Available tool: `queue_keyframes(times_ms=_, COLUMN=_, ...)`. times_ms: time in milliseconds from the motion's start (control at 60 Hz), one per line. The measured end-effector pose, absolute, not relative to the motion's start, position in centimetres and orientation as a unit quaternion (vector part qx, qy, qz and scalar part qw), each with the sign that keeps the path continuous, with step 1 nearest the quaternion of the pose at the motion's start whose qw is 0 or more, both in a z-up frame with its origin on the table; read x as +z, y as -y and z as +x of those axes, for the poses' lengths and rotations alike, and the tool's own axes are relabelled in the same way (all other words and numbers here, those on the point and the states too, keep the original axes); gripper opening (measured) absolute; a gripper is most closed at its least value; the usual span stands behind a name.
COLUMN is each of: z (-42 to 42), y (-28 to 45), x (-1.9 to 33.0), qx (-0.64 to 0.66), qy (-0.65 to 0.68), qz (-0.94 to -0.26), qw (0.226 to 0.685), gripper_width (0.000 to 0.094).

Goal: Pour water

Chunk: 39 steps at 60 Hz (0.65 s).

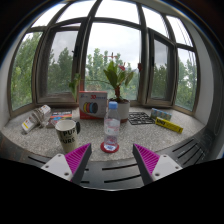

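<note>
Water bottle (111, 127) stands upright beyond open jaws.

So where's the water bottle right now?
In the gripper view, the water bottle stands on the stone sill, just ahead of the open gripper, with the mug to its left and the potted plant behind it.

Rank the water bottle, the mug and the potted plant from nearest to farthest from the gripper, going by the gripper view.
Measured from the open gripper:
1. Water bottle, just ahead of the fingers, standing upright on the stone sill.
2. Mug, to the left of the bottle, slightly farther back.
3. Potted plant, behind the bottle, by the window.
</note>
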<state>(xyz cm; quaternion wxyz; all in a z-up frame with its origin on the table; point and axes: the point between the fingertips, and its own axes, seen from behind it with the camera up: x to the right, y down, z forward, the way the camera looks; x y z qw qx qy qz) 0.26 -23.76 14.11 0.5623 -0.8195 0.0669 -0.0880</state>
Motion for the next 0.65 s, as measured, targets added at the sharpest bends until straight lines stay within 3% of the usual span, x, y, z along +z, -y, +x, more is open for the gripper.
queue_keyframes(times_ms=317, z=-5.4, y=38.5, x=17.1, qx=-0.09, qy=-0.058, qz=-0.82, qw=0.563, gripper_width=0.0856)
queue_keyframes(times_ms=650, z=-6.5, y=43.1, x=19.1, qx=-0.103, qy=-0.049, qz=-0.808, qw=0.578, gripper_width=0.0852)
